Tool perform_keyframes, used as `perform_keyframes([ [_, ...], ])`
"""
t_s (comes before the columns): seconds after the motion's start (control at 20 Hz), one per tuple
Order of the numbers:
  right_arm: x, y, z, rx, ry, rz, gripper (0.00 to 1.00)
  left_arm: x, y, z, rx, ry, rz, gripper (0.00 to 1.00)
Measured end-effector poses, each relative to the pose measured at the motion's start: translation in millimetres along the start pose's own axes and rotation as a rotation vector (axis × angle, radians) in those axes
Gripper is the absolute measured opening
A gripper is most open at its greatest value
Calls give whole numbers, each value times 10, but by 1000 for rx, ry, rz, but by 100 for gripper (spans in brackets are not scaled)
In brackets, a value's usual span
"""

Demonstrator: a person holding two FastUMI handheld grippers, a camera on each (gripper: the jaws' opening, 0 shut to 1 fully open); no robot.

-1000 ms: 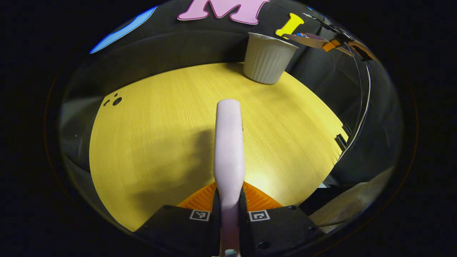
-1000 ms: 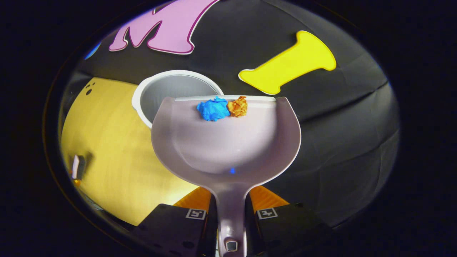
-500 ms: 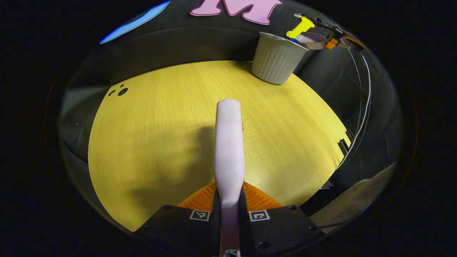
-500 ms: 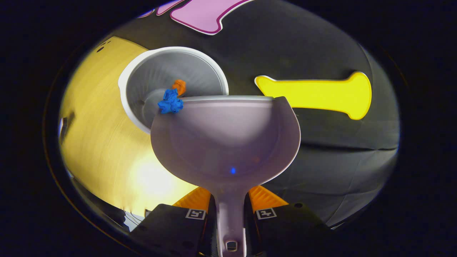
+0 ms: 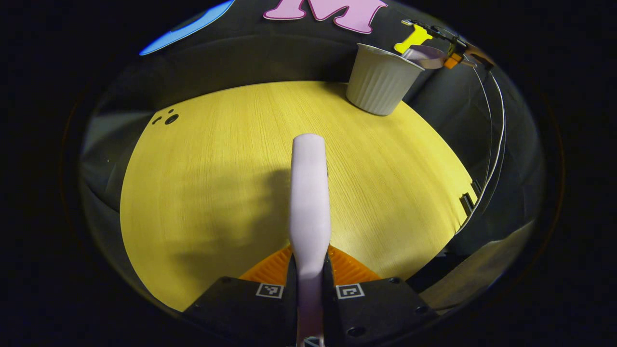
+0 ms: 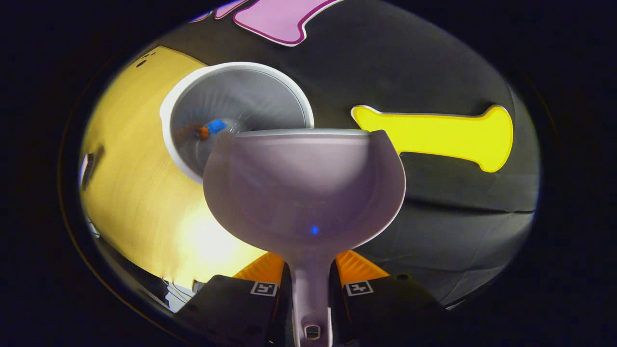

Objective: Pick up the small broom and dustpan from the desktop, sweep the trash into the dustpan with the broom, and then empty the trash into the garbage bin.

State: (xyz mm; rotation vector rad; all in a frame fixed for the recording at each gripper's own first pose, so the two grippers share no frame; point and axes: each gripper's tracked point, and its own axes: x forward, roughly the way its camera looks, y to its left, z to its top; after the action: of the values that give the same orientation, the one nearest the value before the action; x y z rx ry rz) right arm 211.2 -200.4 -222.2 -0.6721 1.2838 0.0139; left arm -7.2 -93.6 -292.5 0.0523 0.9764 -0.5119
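Right gripper view: the right gripper [image 6: 311, 284] has its fingers closed on the handle of the dustpan [image 6: 303, 185], whose empty scoop fills mid-frame with its front lip over the garbage bin [image 6: 181, 144] at upper left. A blue scrap [image 6: 216, 126] and an orange scrap [image 6: 203, 132] lie inside the bin. Left gripper view: the left gripper [image 5: 309, 279] clamps the broom [image 5: 309, 193] handle above the yellow counter [image 5: 207, 183]; the bin [image 5: 381, 79] stands at upper right.

Yellow wood-grain tabletop [image 5: 217, 168], black cloth wall [image 6: 434, 72], thin cables [image 5: 496, 125]
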Motion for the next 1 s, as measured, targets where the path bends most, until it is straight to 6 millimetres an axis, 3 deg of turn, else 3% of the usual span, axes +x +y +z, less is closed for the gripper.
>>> perform_keyframes([
  [0.25, -163, 43, -67, 150, -142, 99, 36, -8, -38, 20, -1, 2, 16, 25],
  [0.3, -213, 54, -91, 187, -178, 125, 41, -15, -39, 30, -2, 4, 20, 25],
  [0.35, -271, 63, -130, 223, -211, 151, 36, -30, -42, 39, -1, 4, 24, 25],
  [0.55, -510, 289, -350, 322, -309, 250, 36, -58, -69, 76, 7, -4, 46, 25],
  [0.6, -600, 409, -427, 335, -330, 272, 31, -75, -76, 90, 6, -6, 50, 25],
  [0.65, -666, 539, -555, 344, -350, 289, 36, -86, -70, 107, 5, -8, 55, 25],
  [0.75, -770, 804, -728, 347, -384, 316, 36, -88, -69, 116, 8, -11, 67, 25],
  [0.95, -950, 1505, -1015, 333, -399, 405, 32, -79, -72, 128, 10, -4, 78, 25],
  [1.0, -965, 1698, -1085, 327, -397, 429, 36, -79, -75, 136, 11, -6, 82, 25],
])
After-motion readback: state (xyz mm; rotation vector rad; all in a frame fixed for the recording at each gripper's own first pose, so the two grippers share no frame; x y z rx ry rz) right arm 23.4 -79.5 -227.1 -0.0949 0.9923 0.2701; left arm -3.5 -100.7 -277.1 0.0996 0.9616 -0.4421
